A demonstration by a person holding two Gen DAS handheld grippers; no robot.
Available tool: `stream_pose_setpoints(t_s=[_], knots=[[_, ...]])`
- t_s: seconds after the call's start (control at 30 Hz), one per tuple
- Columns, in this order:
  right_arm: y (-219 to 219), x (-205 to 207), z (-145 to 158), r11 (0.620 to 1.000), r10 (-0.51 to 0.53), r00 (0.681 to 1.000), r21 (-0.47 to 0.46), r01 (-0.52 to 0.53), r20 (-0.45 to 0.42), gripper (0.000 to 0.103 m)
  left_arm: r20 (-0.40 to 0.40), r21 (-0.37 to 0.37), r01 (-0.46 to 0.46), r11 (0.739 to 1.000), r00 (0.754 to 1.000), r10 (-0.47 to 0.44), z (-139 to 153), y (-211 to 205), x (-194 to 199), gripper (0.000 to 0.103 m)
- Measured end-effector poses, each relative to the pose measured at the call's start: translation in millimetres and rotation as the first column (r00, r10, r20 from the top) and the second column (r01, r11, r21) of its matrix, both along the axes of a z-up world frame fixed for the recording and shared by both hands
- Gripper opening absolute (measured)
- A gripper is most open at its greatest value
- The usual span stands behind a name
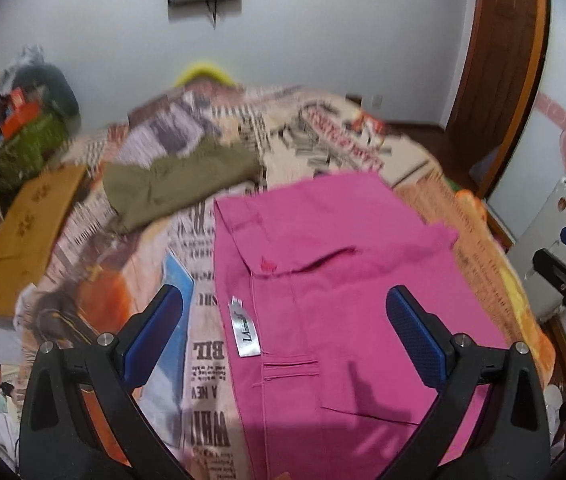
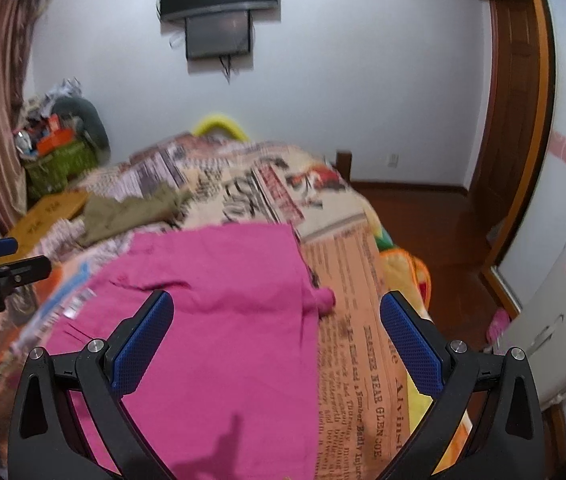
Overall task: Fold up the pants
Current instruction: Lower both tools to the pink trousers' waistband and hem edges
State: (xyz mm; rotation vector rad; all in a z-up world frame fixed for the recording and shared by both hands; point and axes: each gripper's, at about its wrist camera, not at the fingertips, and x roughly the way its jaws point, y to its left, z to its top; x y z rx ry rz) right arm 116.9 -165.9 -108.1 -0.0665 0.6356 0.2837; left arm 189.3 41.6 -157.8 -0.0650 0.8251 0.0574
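Your left tongs [image 1: 283, 320] stand spread wide, holding nothing, poised above the pink pants [image 1: 343, 280]. The pants lie flat on the bed [image 1: 323, 128], folded into a broad block, directly ahead of and beneath both pairs of tongs. Between the blue pads [image 1: 415, 332] of the left tongs you see the waistband edge with its silver label [image 1: 246, 330], a pocket flap with a small button, and a belt loop nearer to you. The left pad sits over the newspaper-print bedspread [image 1: 203, 320] just beside the pants' edge; the right pad is over the pink cloth.

Your right tongs [image 2: 277, 340] are likewise spread wide and empty. Their left pad hangs over the pink cloth, while the right pad is over the orange printed part of the bedspread, beyond the pants' edge. A small bunched corner of cloth pokes out on that side, ahead of the tongs.

Farther ahead and to the left of both tongs lies an olive-green garment [image 1: 179, 176], well apart from the pink pants, with a mustard-yellow cushion [image 1: 31, 236] beyond it at the bed's edge.
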Motion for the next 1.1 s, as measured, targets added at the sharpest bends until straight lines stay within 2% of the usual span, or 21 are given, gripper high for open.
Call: stream_pose_setpoints(t_s=[0.1, 0.3, 0.47, 0.57, 0.67, 0.73, 0.8, 0.83, 0.93, 1.0, 1.1], knots=[[-8, 14, -18, 1.0, -0.009, 0.998, 0.002, 0.01, -0.064, 0.103, -0.051, -0.002, -0.007, 1.0, 0.999, 0.007, -20, 5, 15, 0.103], [-18, 44, -50, 1.0, 0.01, 0.983, 0.02, -0.006, -0.184, 0.103, -0.144, 0.053, 0.023, 0.998, 0.989, -0.015, -48, 7, 42, 0.103], [-17, 71, -73, 0.999, 0.031, 0.968, 0.043, -0.02, -0.25, 0.103, -0.263, -0.033, 0.041, 0.999, 0.964, -0.049, -76, 16, 65, 0.103], [-14, 81, -84, 0.998, 0.051, 0.958, 0.059, -0.036, -0.282, 0.102, -0.293, -0.016, 0.046, 0.999, 0.955, -0.049, -85, 18, 74, 0.103], [-12, 90, -92, 0.997, 0.069, 0.95, 0.063, -0.052, -0.304, 0.101, -0.325, -0.057, 0.049, 0.997, 0.944, -0.065, -93, 22, 81, 0.103], [-12, 94, -97, 0.996, 0.082, 0.944, 0.07, -0.063, -0.32, 0.097, -0.321, -0.08, 0.046, 0.996, 0.944, -0.069, -94, 26, 84, 0.103], [-13, 99, -103, 0.993, 0.102, 0.935, 0.083, -0.078, -0.34, 0.089, -0.31, -0.102, 0.04, 0.994, 0.948, -0.07, -94, 29, 86, 0.102], [-14, 103, -105, 0.993, 0.11, 0.93, 0.087, -0.084, -0.352, 0.088, -0.308, -0.113, 0.038, 0.993, 0.949, -0.072, -94, 30, 86, 0.1], [-16, 109, -111, 0.99, 0.13, 0.918, 0.104, -0.097, -0.376, 0.074, -0.315, -0.133, 0.02, 0.991, 0.947, -0.062, -95, 36, 89, 0.086], [-18, 113, -116, 0.986, 0.145, 0.905, 0.132, -0.1, -0.401, 0.064, -0.333, -0.128, 0.006, 0.992, 0.942, -0.049, -97, 40, 91, 0.074], [-21, 115, -120, 0.982, 0.156, 0.899, 0.159, -0.099, -0.41, 0.056, -0.339, -0.101, 0.008, 0.995, 0.94, -0.042, -96, 42, 91, 0.063]])
